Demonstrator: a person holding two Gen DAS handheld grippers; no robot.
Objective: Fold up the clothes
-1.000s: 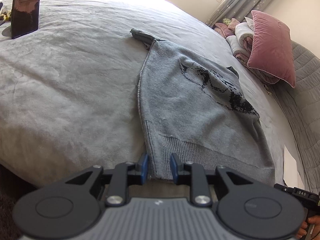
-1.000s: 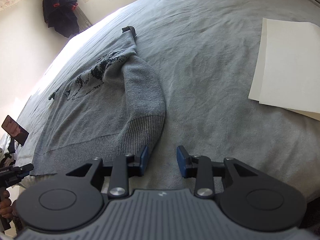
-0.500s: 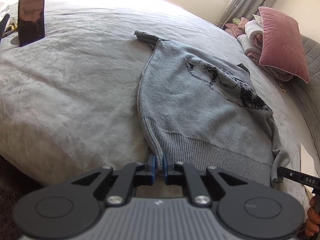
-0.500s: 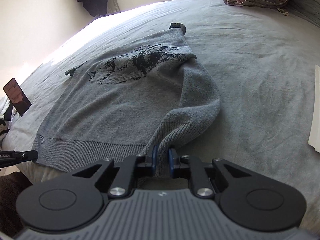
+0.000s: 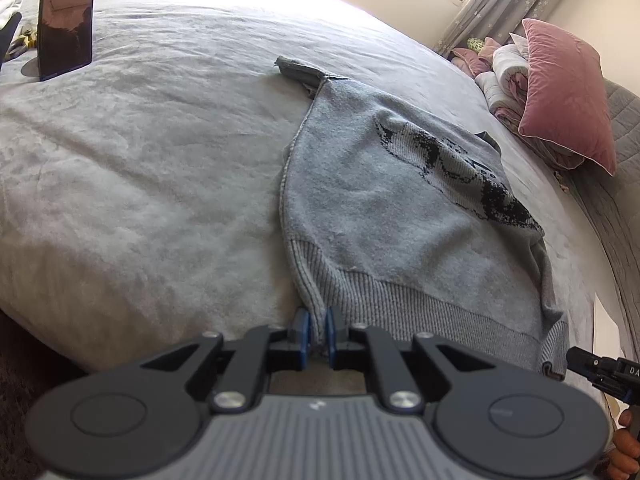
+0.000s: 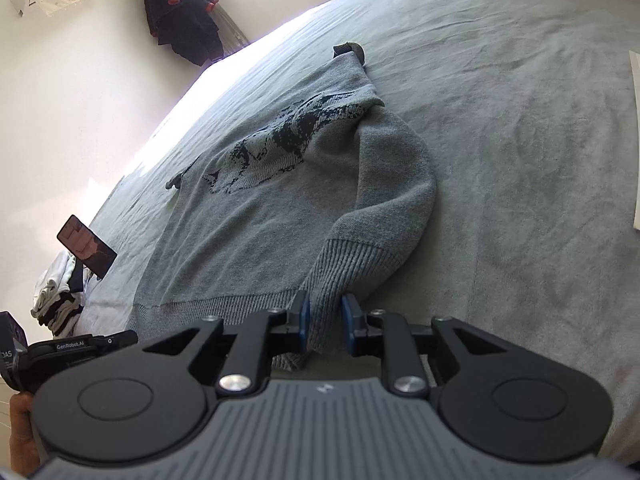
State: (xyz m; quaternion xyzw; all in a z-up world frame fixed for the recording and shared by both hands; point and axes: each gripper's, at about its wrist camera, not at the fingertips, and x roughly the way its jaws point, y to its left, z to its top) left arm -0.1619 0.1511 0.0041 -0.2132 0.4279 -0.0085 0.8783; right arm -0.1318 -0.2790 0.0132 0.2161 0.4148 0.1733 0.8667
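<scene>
- We see a matt grey knit sweater (image 5: 404, 216) with a ribbed hem.
- We see a soft, velvety bedspread (image 5: 152, 160).
- The pink pillow (image 5: 566, 92) looks like sheeny velvet.
- The phone (image 5: 66, 16) is glossy.

Grey sweater (image 6: 280, 216) on bed (image 6: 520, 140), cuff between fingers (image 6: 305, 320)

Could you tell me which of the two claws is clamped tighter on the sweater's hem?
The left claw: its pads pinch the sweater hem corner almost shut. The right claw shows a wider gap around the bunched ribbing.

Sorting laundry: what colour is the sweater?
Grey sweater with a black knitted graphic, clearest in the right wrist view.
</scene>
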